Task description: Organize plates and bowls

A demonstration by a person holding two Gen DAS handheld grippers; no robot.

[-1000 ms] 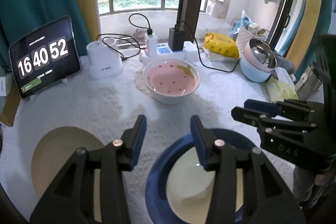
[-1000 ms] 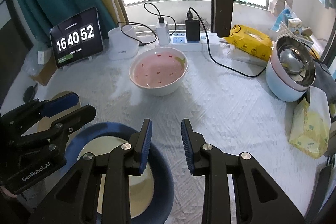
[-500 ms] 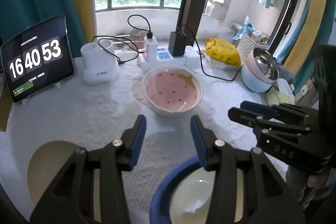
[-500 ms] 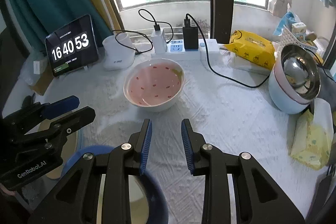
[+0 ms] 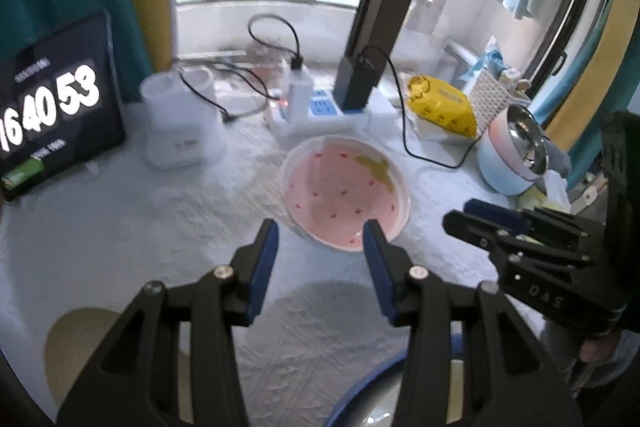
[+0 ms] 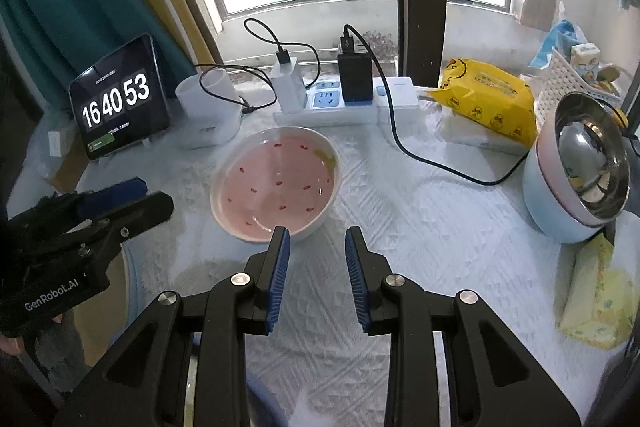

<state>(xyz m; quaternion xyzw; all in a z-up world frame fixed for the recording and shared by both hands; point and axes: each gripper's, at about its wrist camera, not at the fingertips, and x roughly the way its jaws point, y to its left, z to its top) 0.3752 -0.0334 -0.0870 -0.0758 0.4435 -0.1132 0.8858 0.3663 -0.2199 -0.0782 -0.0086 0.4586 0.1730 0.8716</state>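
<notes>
A pink strawberry-patterned bowl sits mid-table on the white cloth. My left gripper hovers open just short of its near rim, nothing between its blue pads. The right gripper is open and empty too, at the bowl's near right edge; the left wrist view shows it from the side. From the right wrist view, the left gripper is at the left. A blue-rimmed plate lies under the left gripper, and a beige plate at the lower left. Nested bowls with a steel one on top stand at the right.
A tablet clock, a white container and a power strip with cables line the back. A yellow wipes pack, a white basket and a tissue pack are on the right.
Both grippers moved forward toward the pink bowl, which now looks larger and closer. The blue-rimmed and beige plates slid down toward the bottom of the views. Jaw gaps unchanged.
</notes>
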